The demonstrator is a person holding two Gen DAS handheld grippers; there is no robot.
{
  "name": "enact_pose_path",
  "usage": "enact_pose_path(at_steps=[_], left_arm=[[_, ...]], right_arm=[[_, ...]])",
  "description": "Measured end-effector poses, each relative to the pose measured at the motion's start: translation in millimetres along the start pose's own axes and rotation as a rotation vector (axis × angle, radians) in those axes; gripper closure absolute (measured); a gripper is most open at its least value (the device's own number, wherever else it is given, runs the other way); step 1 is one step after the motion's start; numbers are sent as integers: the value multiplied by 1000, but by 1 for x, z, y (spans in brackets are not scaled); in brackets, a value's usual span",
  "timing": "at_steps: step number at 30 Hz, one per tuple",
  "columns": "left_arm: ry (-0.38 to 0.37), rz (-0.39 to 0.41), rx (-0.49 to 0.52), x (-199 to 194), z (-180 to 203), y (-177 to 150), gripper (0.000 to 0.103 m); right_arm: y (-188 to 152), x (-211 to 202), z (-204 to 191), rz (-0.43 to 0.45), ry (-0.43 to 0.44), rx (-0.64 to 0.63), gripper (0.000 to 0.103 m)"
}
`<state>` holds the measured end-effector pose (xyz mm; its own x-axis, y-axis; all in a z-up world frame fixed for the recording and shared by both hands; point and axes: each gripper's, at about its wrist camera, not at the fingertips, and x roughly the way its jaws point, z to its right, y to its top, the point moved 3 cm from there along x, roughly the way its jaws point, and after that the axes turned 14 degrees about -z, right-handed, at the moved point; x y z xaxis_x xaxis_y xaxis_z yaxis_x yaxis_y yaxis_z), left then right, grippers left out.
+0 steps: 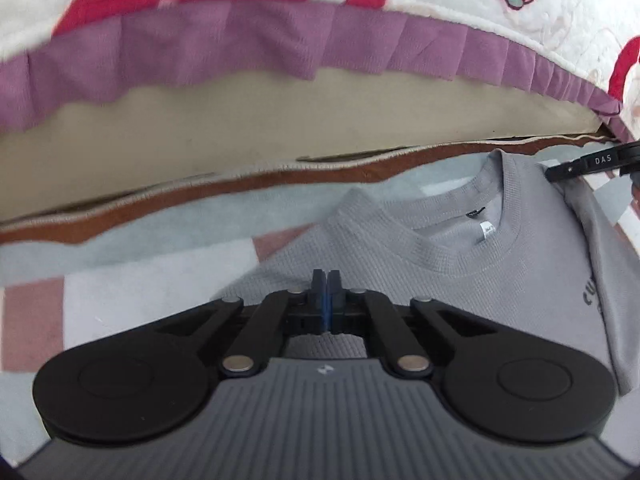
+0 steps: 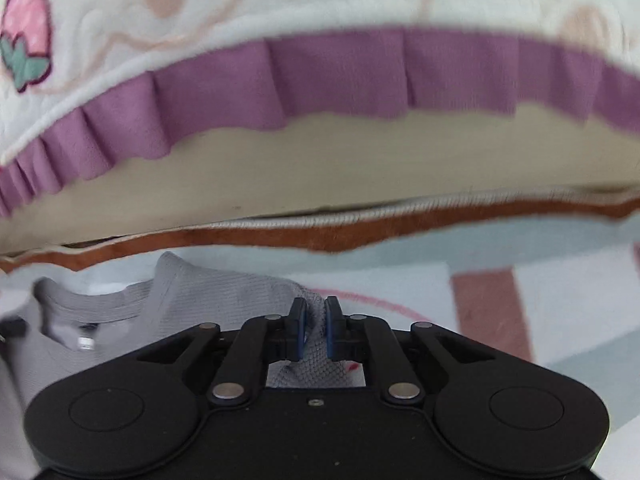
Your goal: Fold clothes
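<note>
Grey sweater [image 1: 460, 280] lying on a pastel checked blanket [image 1: 140, 280] beside a frilled bed edge [image 1: 240, 48].
Right gripper [image 2: 316, 308] pinches a sweater shoulder; left gripper [image 1: 326, 276], jaws together, rests over the other shoulder, grip unclear. Judged risk: uneven pull skews or drops the fold.

Both wrist cameras low, close, facing the bed edge [image 1: 200, 152], sharing the grey shirt [image 2: 208, 296]
</note>
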<state>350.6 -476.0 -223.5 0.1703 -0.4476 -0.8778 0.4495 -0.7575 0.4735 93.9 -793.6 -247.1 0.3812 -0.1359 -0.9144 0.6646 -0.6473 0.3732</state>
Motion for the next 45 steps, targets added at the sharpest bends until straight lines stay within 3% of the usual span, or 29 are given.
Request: enact_pose_path(at_steps=[3,6,8,10,12,14,16,20,24,26,28,33,36,40,44,45], left_arm=[[118,39,12,-3,1,4,103],[154,78,-53,-6,-6,2,102],[103,100,-116,-18,-11,-7,96],[45,133,-148,-37,-12,-22,88],[8,162,-156,-57,-9,-41,82],[17,180,-125,-78,-1,-64,78],[24,179,-114,-96,7,-87,72],[37,158,-119,-127,20,-131,70],[62,65,-197,-147,36,-174,63],[57,0,-244,-158,43,-199,62],[28,-48,-294,-172,48,-225,62],[-69,-98,-370,-192,65,-277,59],[-75,-129,-374,-196,77,-295,59],[-87,-174,-368,-210,96,-320,61],[-137,-160,-279,-237,133,-332,59],[-157,-164,-253,-239,143,-334,59]], right_arm=[[5,-10,-11,50,-68,-51,94],[8,-8,-22,64,-129,-88,92],[5,-6,-23,51,-165,-81,88],[-1,-16,-17,81,-157,-24,58],[-13,-29,-5,98,-111,51,52],[-29,-45,11,103,-35,136,52],[-53,-59,26,76,25,181,52],[-109,-92,45,46,48,184,52],[-168,-113,64,16,39,168,52],[-198,-124,60,20,-60,180,49],[-226,-139,40,27,0,131,50],[-303,-183,-25,-32,156,-133,48],[-333,-195,-18,-115,124,-139,47],[-374,-212,23,-182,88,-9,47],[-416,-230,73,-235,59,164,47],[-426,-233,83,-248,106,224,47]])
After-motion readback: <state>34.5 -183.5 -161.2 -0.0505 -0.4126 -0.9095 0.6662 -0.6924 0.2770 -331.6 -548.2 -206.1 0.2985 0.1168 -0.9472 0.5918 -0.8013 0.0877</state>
